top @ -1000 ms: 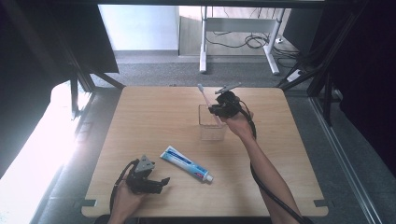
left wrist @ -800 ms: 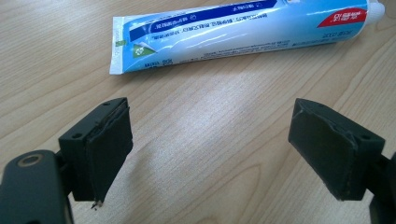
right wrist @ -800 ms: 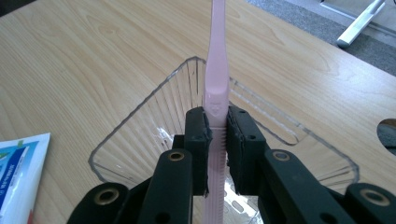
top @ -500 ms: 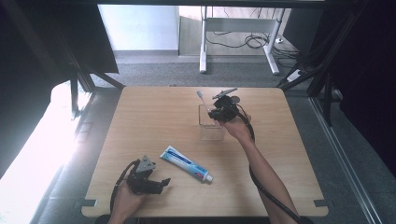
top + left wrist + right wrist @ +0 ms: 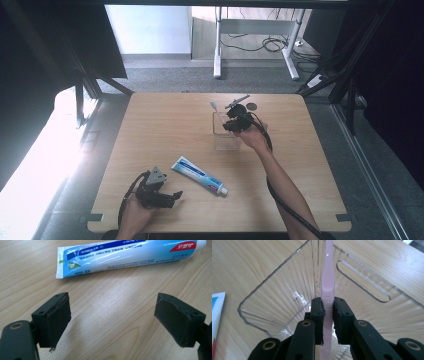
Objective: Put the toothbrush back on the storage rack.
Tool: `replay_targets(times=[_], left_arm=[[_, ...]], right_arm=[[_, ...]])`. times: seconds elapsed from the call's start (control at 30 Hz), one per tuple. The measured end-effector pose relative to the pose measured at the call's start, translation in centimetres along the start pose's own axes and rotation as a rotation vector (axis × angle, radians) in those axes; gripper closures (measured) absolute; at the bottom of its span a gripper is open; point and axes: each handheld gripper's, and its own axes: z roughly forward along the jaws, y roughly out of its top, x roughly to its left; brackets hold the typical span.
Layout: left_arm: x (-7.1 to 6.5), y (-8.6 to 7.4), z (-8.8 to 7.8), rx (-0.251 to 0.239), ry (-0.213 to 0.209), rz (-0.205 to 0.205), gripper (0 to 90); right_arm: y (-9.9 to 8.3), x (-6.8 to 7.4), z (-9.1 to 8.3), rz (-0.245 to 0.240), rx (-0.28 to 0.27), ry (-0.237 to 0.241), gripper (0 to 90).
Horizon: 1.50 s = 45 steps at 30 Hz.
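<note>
We hold a pink toothbrush in our right gripper, the jaws clamped on the flat of its handle, and it stands inside a clear plastic cup with ribbed walls and a slot cut in one side. In the high view the right gripper sits over that cup near the far middle of the wooden table, with the brush head sticking up and leaning away from us.

We judge the toothbrush light, stiff and rather smooth, so it could pivot or slide between the pads if we squeeze only its narrow edge; the wide handle section, where we grip now, seems the best hold. The cup looks light as well and could tip or skate if the handle presses on its wall, so we would lower straight along its axis.

Our left gripper rests low by the near edge with its jaws wide apart and nothing between them; a toothpaste tube lies just beyond it. In the high view the tube lies well apart from the cup, leaving open tabletop all round the cup for lifting away.
</note>
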Motion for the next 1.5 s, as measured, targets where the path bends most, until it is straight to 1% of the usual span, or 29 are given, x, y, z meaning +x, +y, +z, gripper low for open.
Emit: replay_targets(times=[0.07, 0.2, 0.33, 0.6, 0.8, 1.03, 1.17, 1.3, 1.5], left_arm=[[0.0, 0.0, 0.0, 0.000, 0.000, 0.000, 13.9], [0.0, 0.0, 0.0, -0.002, -0.001, -0.002, 13.9], [0.0, 0.0, 0.0, -0.002, -0.002, -0.002, 14.0], [0.0, 0.0, 0.0, -0.001, -0.002, 0.000, 13.9], [-0.1, 0.0, 0.0, -0.001, -0.002, 0.000, 13.9], [-0.1, 0.0, 0.1, 0.002, -0.001, 0.003, 14.0], [-0.1, 0.1, 0.1, 0.001, -0.003, 0.001, 14.0], [-0.2, 0.1, 0.2, 0.000, -0.004, 0.000, 13.9], [-0.2, 0.1, 0.2, 0.006, -0.004, 0.004, 13.9]], right_arm=[[0.1, 0.1, 0.1, -0.011, 0.014, 0.000, 79.0], [0.3, 0.1, 0.2, -0.013, 0.040, -0.001, 78.8], [0.5, 0.3, 0.4, -0.025, 0.074, -0.013, 78.7], [0.7, 0.4, 0.6, -0.027, 0.118, -0.019, 77.9], [0.7, 0.4, 0.5, -0.019, 0.104, -0.005, 74.1], [0.5, 0.4, 0.1, -0.020, 0.084, -0.001, 69.7], [0.5, 0.4, -0.5, -0.021, 0.065, 0.004, 62.8], [0.5, 0.5, -1.2, -0.028, 0.041, -0.001, 54.9], [0.4, 0.7, -2.0, -0.040, 0.012, 0.008, 45.4]])
